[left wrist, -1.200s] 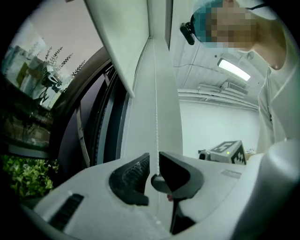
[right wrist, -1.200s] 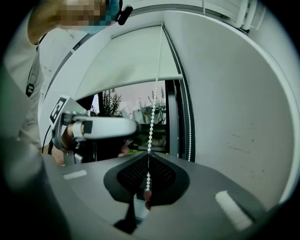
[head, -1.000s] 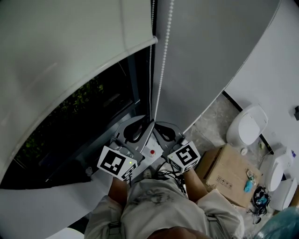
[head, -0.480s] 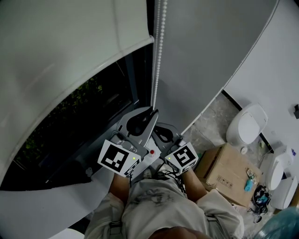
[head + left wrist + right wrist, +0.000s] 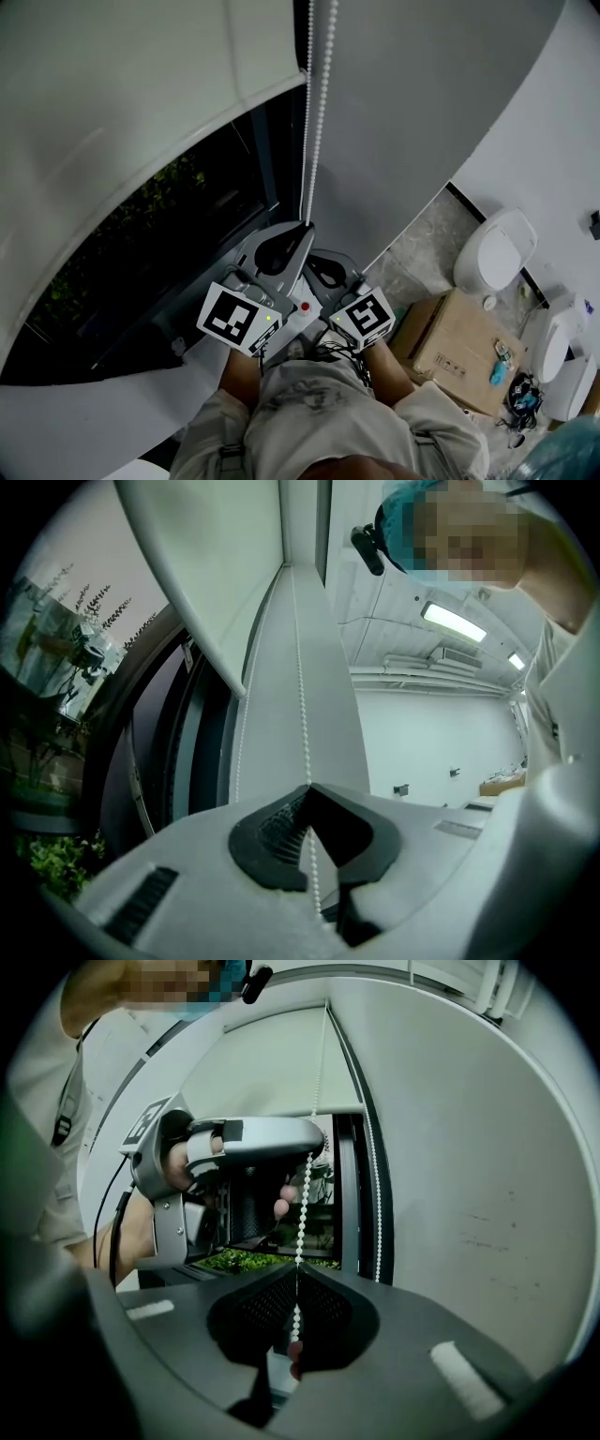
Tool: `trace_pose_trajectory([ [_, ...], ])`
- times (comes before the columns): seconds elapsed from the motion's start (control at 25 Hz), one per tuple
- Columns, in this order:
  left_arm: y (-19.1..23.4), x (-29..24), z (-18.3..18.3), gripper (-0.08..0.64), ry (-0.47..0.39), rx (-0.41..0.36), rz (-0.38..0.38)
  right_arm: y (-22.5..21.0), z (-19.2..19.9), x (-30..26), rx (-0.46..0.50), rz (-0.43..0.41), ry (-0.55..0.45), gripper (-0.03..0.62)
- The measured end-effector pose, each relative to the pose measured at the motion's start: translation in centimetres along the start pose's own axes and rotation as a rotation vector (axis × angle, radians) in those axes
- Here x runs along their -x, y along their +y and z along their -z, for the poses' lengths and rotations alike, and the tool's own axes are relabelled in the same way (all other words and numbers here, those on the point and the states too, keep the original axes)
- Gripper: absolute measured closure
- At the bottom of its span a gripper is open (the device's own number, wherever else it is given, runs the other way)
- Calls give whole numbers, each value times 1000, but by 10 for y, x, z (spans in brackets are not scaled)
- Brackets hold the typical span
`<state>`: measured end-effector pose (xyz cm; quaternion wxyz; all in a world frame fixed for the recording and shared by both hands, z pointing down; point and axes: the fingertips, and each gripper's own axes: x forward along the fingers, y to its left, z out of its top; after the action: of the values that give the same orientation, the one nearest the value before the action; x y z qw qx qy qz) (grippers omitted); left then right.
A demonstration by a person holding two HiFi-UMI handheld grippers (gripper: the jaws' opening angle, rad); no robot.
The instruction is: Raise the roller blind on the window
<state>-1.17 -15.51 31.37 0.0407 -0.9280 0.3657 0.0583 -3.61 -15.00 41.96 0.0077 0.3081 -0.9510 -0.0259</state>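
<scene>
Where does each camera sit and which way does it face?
Head view: on the person's head, steeply down at window, blind, chain; torso, left hand-held gripper and right hand-held gripper show.
Left gripper view: on the left hand-held gripper, facing the blind's edge; jaws have just been closing, chain pinched between them; shirt shows at right.
Right gripper view: on the right hand-held gripper, facing the window, shut on the chain; left one and hand show.
Shared: all see the chain.

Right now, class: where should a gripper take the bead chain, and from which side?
Take one hanging strand of the bead chain, on its free stretch below the bottom edge of the roller blind. Come level from the room side: the strand hangs vertical and thin, so jaws close across it.
</scene>
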Motion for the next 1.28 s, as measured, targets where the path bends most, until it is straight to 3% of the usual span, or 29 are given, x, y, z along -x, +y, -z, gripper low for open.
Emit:
trace_pose_trajectory([
  [0.52, 8, -1, 41, 549, 82, 65, -19, -3, 42, -3, -74, 11, 94, 581],
  [1.28, 6, 10, 84, 549, 129, 131, -35, 4, 84, -1, -119, 11, 149, 581],
])
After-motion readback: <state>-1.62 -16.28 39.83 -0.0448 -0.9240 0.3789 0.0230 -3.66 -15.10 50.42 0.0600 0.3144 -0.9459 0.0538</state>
